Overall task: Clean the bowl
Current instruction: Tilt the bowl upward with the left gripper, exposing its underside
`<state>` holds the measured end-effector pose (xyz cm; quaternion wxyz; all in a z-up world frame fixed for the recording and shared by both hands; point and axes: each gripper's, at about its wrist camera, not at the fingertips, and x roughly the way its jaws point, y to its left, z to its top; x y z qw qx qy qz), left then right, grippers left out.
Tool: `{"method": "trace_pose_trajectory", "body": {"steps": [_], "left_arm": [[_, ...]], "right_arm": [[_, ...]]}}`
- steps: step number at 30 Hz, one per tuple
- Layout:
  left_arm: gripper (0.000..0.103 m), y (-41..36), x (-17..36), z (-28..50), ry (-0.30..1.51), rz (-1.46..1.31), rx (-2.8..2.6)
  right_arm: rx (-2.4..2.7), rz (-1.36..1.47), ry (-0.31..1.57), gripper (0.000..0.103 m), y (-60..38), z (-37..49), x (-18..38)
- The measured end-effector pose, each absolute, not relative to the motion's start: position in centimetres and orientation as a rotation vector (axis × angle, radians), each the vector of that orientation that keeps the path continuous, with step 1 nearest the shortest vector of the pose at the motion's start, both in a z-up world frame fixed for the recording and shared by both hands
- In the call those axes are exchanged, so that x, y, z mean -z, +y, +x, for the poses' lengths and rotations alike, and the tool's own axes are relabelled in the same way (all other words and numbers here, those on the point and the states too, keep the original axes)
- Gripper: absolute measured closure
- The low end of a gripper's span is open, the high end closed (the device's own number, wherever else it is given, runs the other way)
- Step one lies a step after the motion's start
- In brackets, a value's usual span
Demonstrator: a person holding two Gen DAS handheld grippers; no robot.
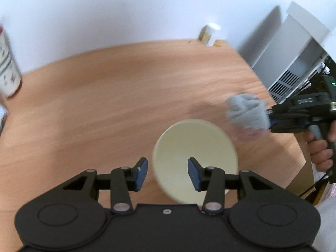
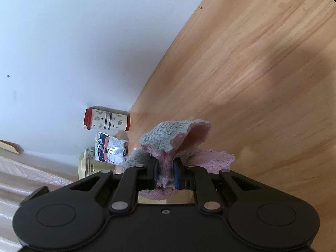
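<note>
A cream bowl (image 1: 194,155) rests on the wooden table (image 1: 109,105), just ahead of my left gripper (image 1: 167,173). The left gripper is open; its right finger (image 1: 194,175) is over the bowl's inside and its left finger (image 1: 141,173) is outside the rim. My right gripper (image 2: 165,175) is shut on a grey and pink cloth (image 2: 178,140). In the left wrist view the cloth (image 1: 246,112) hangs in the right gripper (image 1: 269,118) just right of and beyond the bowl, above the table. A sliver of the bowl shows under the right gripper (image 2: 145,199).
A patterned canister with a red lid (image 2: 107,121) stands by the wall; it also shows in the left wrist view (image 1: 7,67). A foil packet (image 2: 111,148) and a glass jar (image 2: 88,163) are near it. A white bottle (image 1: 210,34) stands at the table's far edge. White shelving (image 1: 294,58) is beyond the right edge.
</note>
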<state>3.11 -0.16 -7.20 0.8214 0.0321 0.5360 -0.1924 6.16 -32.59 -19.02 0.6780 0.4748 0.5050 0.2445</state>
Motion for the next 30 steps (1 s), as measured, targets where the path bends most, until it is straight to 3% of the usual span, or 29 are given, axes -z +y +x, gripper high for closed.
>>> {"method": "trace_pose_trajectory", "body": {"steps": [9,11,18,21,30], "left_arm": [[0.061,0.3,11.9,6.0,1.243,0.004,0.451],[0.07,0.5,12.2,5.8,1.24,-0.007,0.464],[0.071,0.1,12.9,6.7,1.241,0.037,0.534],[0.084,-0.5,13.7,7.4,1.256,0.063,0.551],[0.082,-2.0,14.7,9.2,1.283,0.065,0.597]], "right_arm": [[-0.5,1.068,1.165,0.086,-32.9,4.7,19.0],[-0.491,1.07,1.17,0.086,-33.0,4.6,18.9],[-0.484,1.041,1.193,0.086,-32.1,5.2,19.3],[-0.493,1.034,1.192,0.086,-31.9,5.4,19.4],[-0.48,1.06,1.191,0.086,-32.0,4.9,19.7]]}}
